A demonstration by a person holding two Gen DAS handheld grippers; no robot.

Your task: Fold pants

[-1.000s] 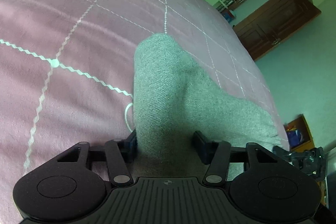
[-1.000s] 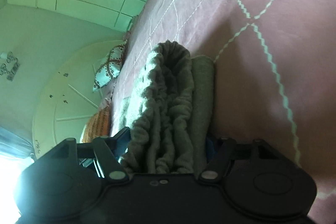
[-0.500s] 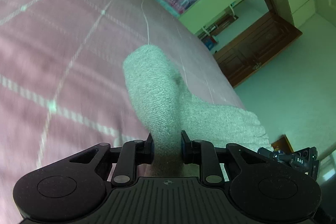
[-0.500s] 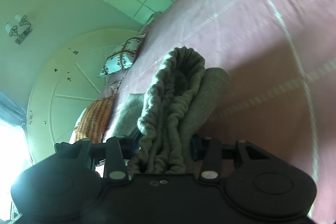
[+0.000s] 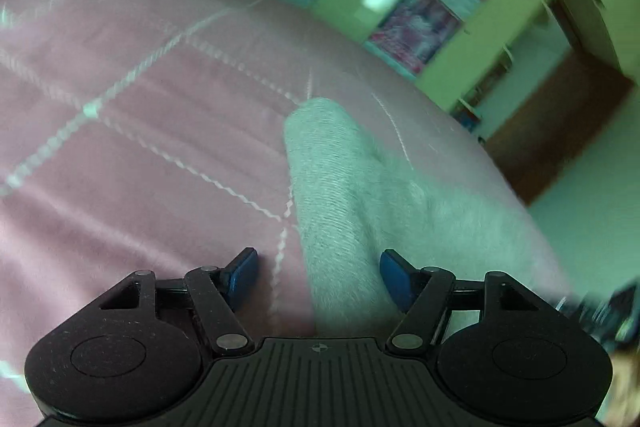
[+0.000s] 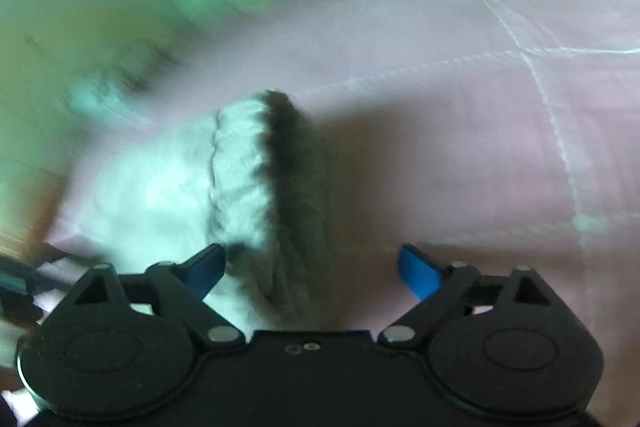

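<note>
The grey knit pants [image 5: 340, 203] lie folded on the pink quilted bed [image 5: 140, 155]. In the left wrist view a folded edge runs forward between the fingers of my left gripper [image 5: 318, 273], which is open; the cloth lies close to the right finger. In the right wrist view the gathered elastic waistband [image 6: 244, 171] runs forward between the fingers of my right gripper [image 6: 312, 269], which is open, with the cloth against the left finger [image 6: 206, 269]. Both views are blurred by motion.
The bed's edge drops to a pale floor on the right in the left wrist view [image 5: 592, 187]. Green cupboards with posters [image 5: 416, 23] and a brown wooden door [image 5: 560, 131] stand beyond. Pillows [image 6: 104, 91] lie blurred at the left in the right wrist view.
Both grippers were shut on the pants half a second ago and have opened, letting go of the cloth. Both cameras have swung and now look flatter across the bed.
</note>
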